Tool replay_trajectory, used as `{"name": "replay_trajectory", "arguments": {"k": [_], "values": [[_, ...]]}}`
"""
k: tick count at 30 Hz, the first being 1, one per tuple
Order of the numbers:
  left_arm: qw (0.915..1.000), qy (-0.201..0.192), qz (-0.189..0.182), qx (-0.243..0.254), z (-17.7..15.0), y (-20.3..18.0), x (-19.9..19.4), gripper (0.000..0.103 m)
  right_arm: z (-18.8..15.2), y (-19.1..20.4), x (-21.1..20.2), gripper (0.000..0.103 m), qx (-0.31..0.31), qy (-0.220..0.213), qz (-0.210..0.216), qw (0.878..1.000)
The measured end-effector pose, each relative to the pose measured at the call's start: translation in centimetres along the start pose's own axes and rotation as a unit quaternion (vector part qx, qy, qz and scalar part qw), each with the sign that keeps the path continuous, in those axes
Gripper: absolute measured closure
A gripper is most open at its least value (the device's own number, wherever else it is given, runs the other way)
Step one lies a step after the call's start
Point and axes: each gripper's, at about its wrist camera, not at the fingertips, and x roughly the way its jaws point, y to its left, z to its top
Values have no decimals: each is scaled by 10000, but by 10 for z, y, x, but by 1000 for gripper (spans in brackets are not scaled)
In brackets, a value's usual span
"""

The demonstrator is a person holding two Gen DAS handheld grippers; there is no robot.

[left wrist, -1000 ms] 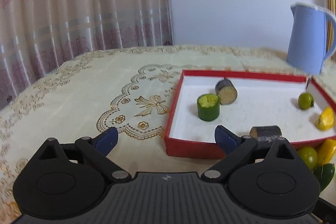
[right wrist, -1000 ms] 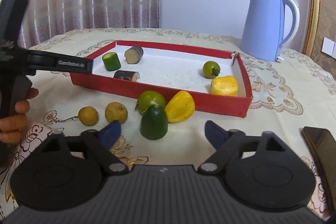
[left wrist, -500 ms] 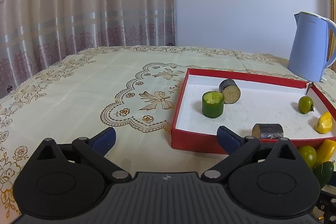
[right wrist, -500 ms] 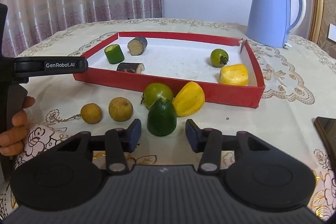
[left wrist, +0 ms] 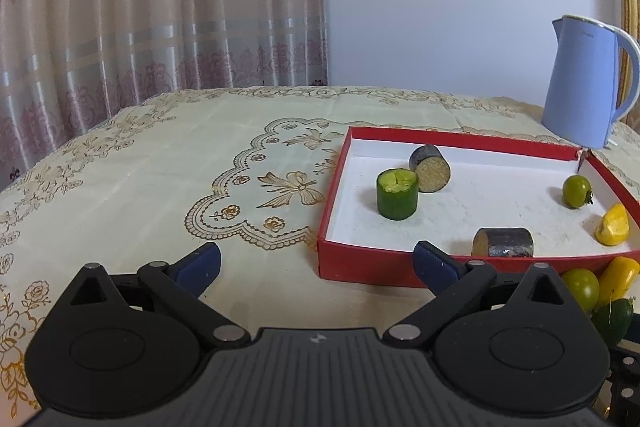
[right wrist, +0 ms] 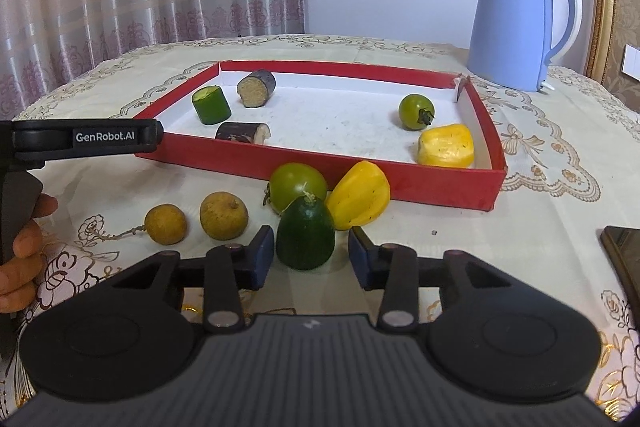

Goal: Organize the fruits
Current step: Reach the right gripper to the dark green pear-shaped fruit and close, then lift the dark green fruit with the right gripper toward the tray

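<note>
A red tray (right wrist: 400, 173) holds a green cucumber piece (right wrist: 211, 104), two dark cane pieces (right wrist: 256, 89), a green tomato (right wrist: 416, 111) and a yellow piece (right wrist: 446, 146). In front of it lie a dark green fruit (right wrist: 306, 233), a green tomato (right wrist: 298, 183), a yellow piece (right wrist: 360, 195) and two brown longans (right wrist: 223, 215). My right gripper (right wrist: 312, 259) is open, its blue pads either side of the dark green fruit with small gaps. My left gripper (left wrist: 316, 263) is open and empty in front of the tray's (left wrist: 360, 269) near left corner.
A blue kettle (right wrist: 516, 23) stands behind the tray at the right. A dark phone (right wrist: 624, 251) lies at the right edge. The left gripper's body and a hand (right wrist: 24, 227) show at the left of the right wrist view. A curtain hangs behind the table.
My right gripper has moved forward and narrowed its jaws around the dark green fruit. My left gripper has drawn back and up a little, staying open.
</note>
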Motion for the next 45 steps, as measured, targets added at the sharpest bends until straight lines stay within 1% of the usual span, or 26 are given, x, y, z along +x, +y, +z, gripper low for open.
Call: {"name": "replay_trajectory", "arguments": {"k": [3, 7, 28, 36, 45], "values": [[10000, -2, -3, 82, -1, -3, -1, 0, -2, 4, -2, 68, -131, -4, -29, 9999], [9999, -14, -16, 114, 0, -4, -1, 0, -1, 4, -1, 72, -131, 0, 24, 9999], [9999, -8, -1, 129, -1, -5, -1, 0, -3, -6, -14, 73, 114, -48, 207, 9997], [9999, -5, -4, 125, -1, -5, -1, 0, 5, -6, -26, 73, 76, -228, 275, 9993], [9999, -4, -5, 124, -1, -4, -1, 0, 12, -11, -29, 73, 133, -354, 282, 9989]]}}
